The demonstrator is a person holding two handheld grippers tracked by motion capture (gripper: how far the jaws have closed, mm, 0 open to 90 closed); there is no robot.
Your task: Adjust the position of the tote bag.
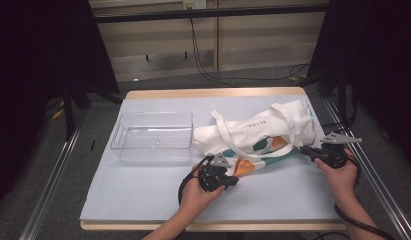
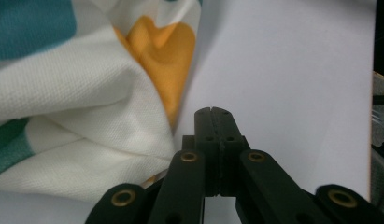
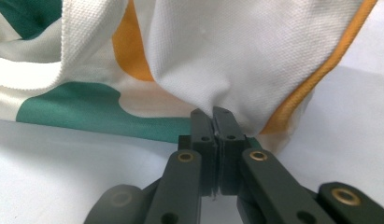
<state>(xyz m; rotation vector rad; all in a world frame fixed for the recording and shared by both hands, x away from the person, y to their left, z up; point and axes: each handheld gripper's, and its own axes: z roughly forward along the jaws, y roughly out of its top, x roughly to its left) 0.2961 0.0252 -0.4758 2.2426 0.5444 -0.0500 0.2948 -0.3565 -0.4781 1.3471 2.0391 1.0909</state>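
The tote bag [image 1: 255, 135] lies crumpled on the right half of the worktop [image 1: 143, 195], cream canvas with teal and orange shapes, its straps looped loosely on top. Small grey lettering on its upper panel reads something like "HOUSE"; I can't make it out more surely than that.

My right gripper [image 3: 213, 112] is at the bag's right end with its jaws pinched together on a fold of the cream cloth, just beside an orange-edged seam. My left gripper [image 2: 212, 112] sits at the bag's near left corner; its jaws are pressed together too, but I see no cloth between the tips, which lie on the bare worktop with the orange patch just beside them.

I judge that I am at the stage of taking the bag by two points, perhaps to spread or fold it, and only the right side is secured. The next move calls for my left gripper to open, slide in over the nearest edge of fabric and close on it, so both ends can be lifted or pulled evenly.

To the left, apart from the bag, stands an empty clear plastic bin [image 1: 153, 137].
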